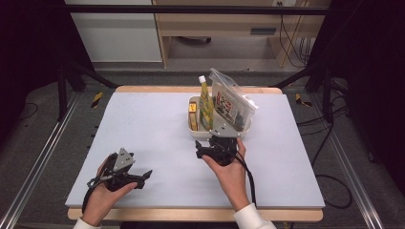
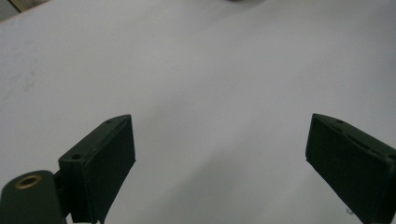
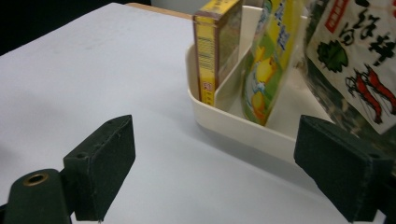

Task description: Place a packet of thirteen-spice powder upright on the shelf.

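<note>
The cream tray [image 1: 195, 131] sits toward the table's far edge, holding a yellow box [image 3: 215, 51], a yellow-green pouch [image 3: 266, 65] and a clear bag [image 1: 231, 105]. The right gripper [image 3: 215, 172], jaws spread, hovers just before the tray; the left gripper [image 2: 219, 163], also spread, rests well left of it.

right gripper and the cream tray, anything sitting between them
Nothing: in the right gripper view only bare white table lies between the open right gripper and the cream tray; the high view agrees.

Just ahead of the black right gripper [image 3: 215, 170]: cream tray [image 3: 233, 126]. Inside it, yellow box [image 3: 212, 46], yellow-green pouch [image 3: 266, 70] with lemon print, clear bag [image 3: 355, 60] with dark contents, white label, red and green marks. Pale grey-lilac mat [image 2: 210, 70] under the black left gripper [image 2: 219, 163].
</note>
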Available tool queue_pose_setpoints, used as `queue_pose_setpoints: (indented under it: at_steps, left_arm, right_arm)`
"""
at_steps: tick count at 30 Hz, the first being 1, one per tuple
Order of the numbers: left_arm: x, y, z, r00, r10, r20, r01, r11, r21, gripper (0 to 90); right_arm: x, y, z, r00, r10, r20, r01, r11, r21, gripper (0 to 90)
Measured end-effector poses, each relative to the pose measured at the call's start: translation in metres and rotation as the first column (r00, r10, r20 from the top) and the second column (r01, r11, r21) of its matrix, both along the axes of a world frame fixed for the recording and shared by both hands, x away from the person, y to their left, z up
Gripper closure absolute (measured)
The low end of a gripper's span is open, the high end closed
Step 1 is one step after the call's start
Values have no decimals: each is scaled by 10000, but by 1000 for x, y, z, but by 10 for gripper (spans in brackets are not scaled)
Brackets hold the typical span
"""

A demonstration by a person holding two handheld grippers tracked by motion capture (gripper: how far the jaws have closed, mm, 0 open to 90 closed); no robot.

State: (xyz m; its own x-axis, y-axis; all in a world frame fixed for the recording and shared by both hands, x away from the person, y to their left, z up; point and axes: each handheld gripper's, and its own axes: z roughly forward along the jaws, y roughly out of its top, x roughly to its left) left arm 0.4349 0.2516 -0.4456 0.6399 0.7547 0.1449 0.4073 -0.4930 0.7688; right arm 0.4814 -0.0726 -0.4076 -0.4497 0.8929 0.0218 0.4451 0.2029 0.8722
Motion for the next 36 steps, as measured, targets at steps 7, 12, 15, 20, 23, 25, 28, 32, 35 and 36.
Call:
queue_pose_setpoints:
  at_steps: [7, 12, 15, 20, 23, 25, 28, 32, 35, 36]
  left_arm:
    - [1, 1, 0, 10000, 40, -71, -40, 10000, 22, 73]
    - [1, 3, 0, 10000, 74, -60, -73, 10000, 10, 68]
    - [1, 4, 0, 10000, 87, -32, -86, 10000, 22, 65]
    - [1, 8, 1, 9999, 134, 81, -134, 9999, -79, 58]
    - [1, 10, 1, 9999, 148, 75, -148, 9999, -35, 57]
    - [1, 11, 1, 9997, 164, 165, -163, 9998, -78, 57]
    - [1, 13, 2, 9996, 180, 231, -178, 9998, -106, 57]
    - [2, 17, 3, 9988, 322, 366, -320, 9995, -56, 57]
    - [4, 20, 1, 9975, 589, 397, -591, 9982, 52, 57]
    - [4, 21, 1, 9971, 635, 422, -639, 9979, 88, 57]
  right_arm:
    - [-6, -25, -2, 9999, -123, -85, 124, 9999, 116, 109]
    - [-12, -44, -5, 9999, -98, -62, 99, 9999, 49, 89]
    - [-15, -55, -7, 9998, -169, -59, 169, 9999, 36, 84]
    - [-18, -74, -10, 9991, -365, -233, 367, 9993, 91, 80]
    - [-19, -84, -12, 9982, -507, -323, 509, 9987, 68, 79]
    - [-19, -91, -15, 9970, -671, -388, 673, 9977, 22, 86]
    - [-19, -97, -20, 9952, -844, -487, 832, 9962, -260, 102]
    - [-19, -109, -29, 9916, -1105, -669, 1075, 9931, -473, 117]
    - [-18, -118, -35, 9895, -1212, -784, 1182, 9921, -419, 121]
    - [-19, -121, -38, 9883, -1278, -837, 1248, 9914, -404, 122]
